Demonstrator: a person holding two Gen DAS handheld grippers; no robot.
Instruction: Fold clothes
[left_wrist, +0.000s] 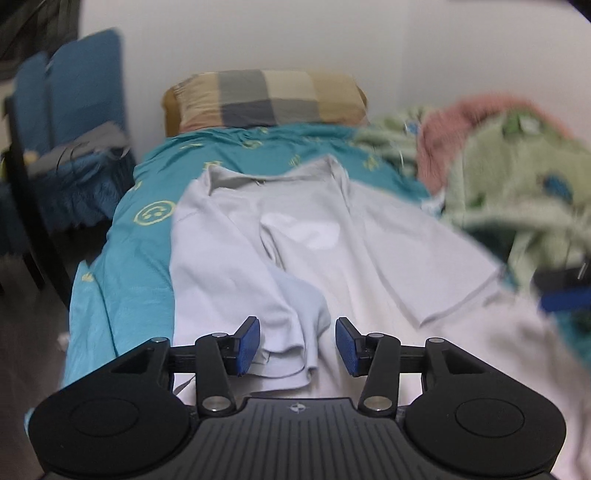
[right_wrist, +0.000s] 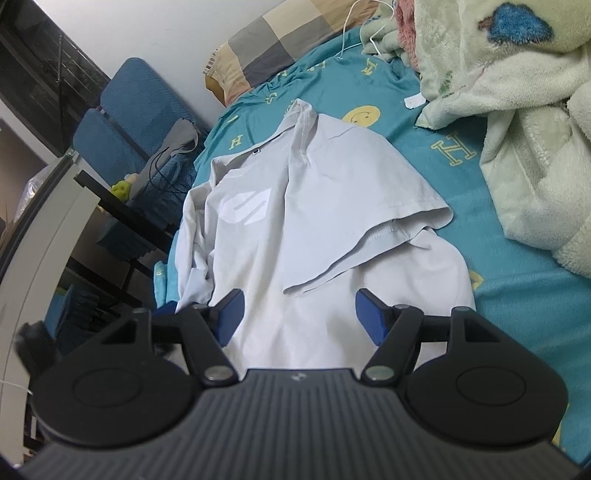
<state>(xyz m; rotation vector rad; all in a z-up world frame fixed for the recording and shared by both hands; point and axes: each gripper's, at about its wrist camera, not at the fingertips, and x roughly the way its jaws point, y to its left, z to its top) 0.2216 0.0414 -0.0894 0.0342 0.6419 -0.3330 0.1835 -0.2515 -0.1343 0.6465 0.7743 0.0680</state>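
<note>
A white short-sleeved polo shirt (left_wrist: 306, 236) lies on the teal bedsheet (left_wrist: 122, 258), collar toward the pillow, both sleeves folded inward over the body. My left gripper (left_wrist: 297, 347) is open just above the shirt's folded left sleeve, whose hem lies between the blue pads (left_wrist: 246, 345). The same shirt shows in the right wrist view (right_wrist: 295, 206) with its right sleeve folded across the body. My right gripper (right_wrist: 299, 317) is open and empty over the shirt's lower part, near the sleeve hem.
A checked pillow (left_wrist: 266, 98) lies at the head of the bed. A heap of fluffy green and pink blankets (right_wrist: 517, 110) fills the bed's right side. Blue chairs (right_wrist: 125, 110) and a dark table (right_wrist: 110, 206) stand left of the bed.
</note>
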